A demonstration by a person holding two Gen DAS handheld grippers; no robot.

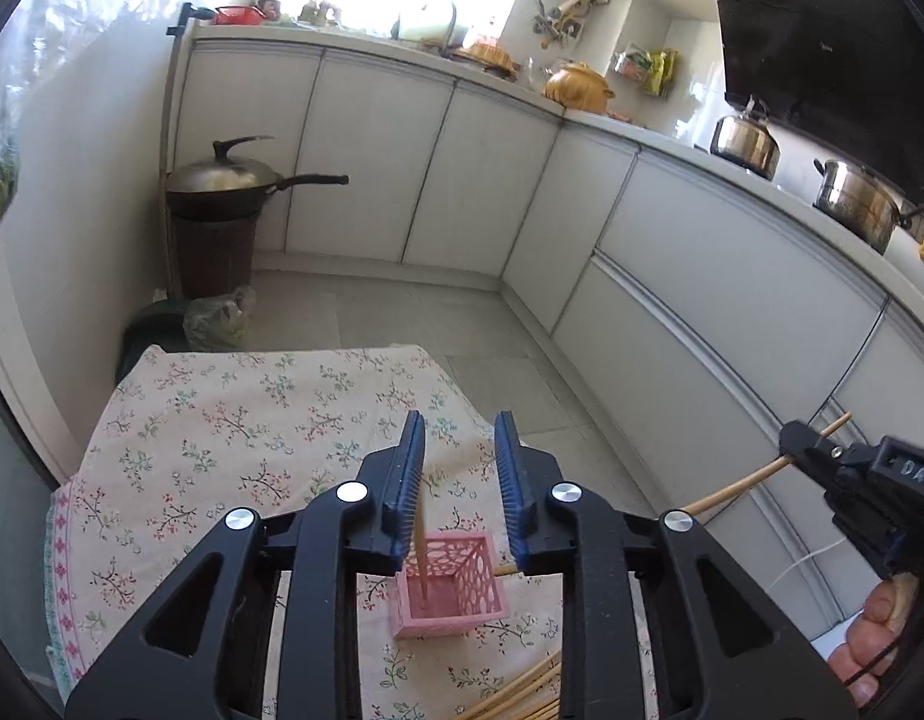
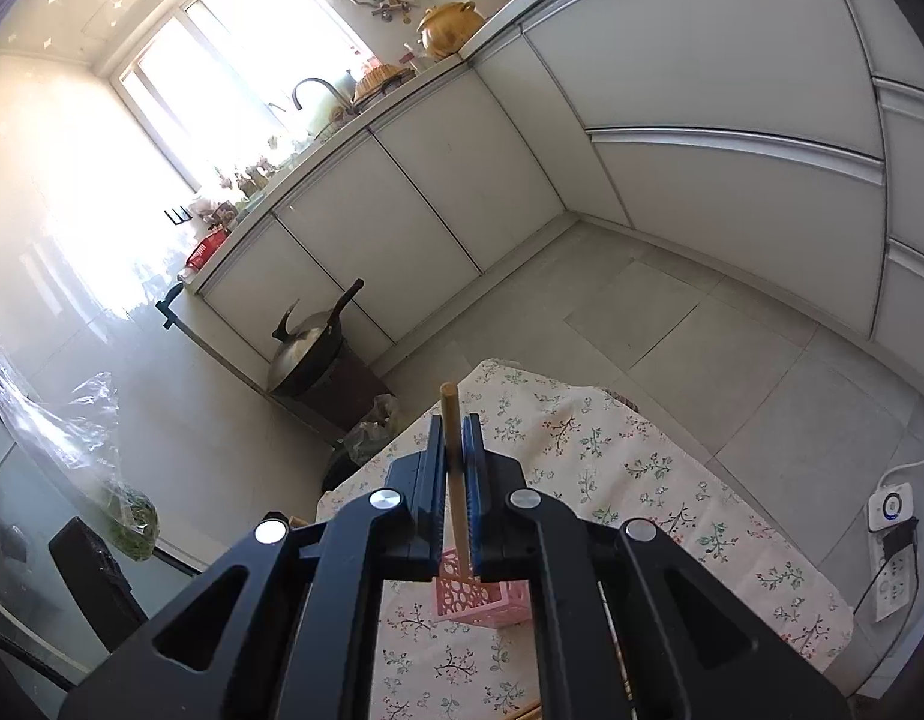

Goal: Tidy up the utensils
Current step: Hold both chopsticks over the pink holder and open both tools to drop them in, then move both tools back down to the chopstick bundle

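A pink lattice utensil holder (image 1: pixel 456 594) (image 2: pixel 498 600) stands on the floral tablecloth (image 1: pixel 222 420) (image 2: pixel 612 450). One wooden chopstick (image 1: pixel 422 546) stands upright in it, between the jaws of my left gripper (image 1: pixel 459 420), which is open; the stick leans close to the left pad. My right gripper (image 2: pixel 456 426) is shut on another chopstick (image 2: pixel 450 402), held above and behind the holder. In the left wrist view the right gripper (image 1: pixel 792 447) hangs at the right with that chopstick (image 1: pixel 744 483) slanting down toward the holder. Several loose chopsticks (image 1: pixel 522 690) lie at the table's near edge.
A lidded wok (image 1: pixel 234 180) sits on a brown bin in the far corner, with a plastic bag (image 1: pixel 219 318) below it. White cabinets (image 1: pixel 702 276) run along the back and right. A power strip (image 2: pixel 894 564) lies on the floor. A person's hand (image 1: pixel 876 630) grips the right handle.
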